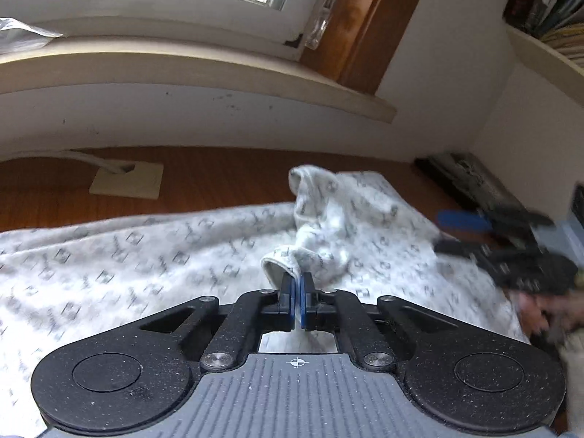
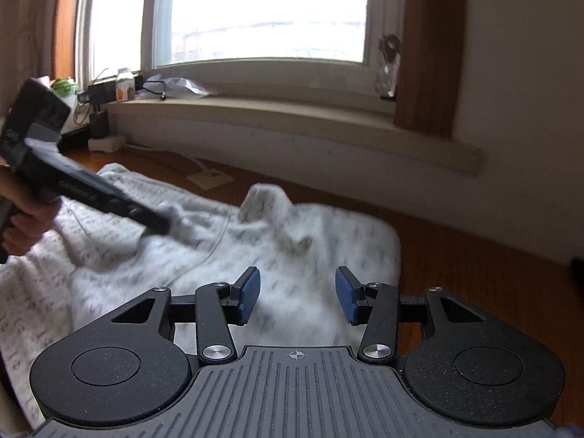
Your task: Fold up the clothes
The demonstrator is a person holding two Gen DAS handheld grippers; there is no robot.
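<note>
2 claws | L claw [image 1: 297, 284] pinching garment [image 1: 146, 255] cuff | R claw [image 2: 297, 292] open (windowsill [image 2: 255, 109] behind)

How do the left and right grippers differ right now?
The left gripper is shut, pinching a cuff-like edge of the white patterned garment; the right gripper is open and holds nothing. The left lifts a bunched fold off the wooden table; the right hovers above flat cloth near the garment's edge. Both have blue pads.
</note>
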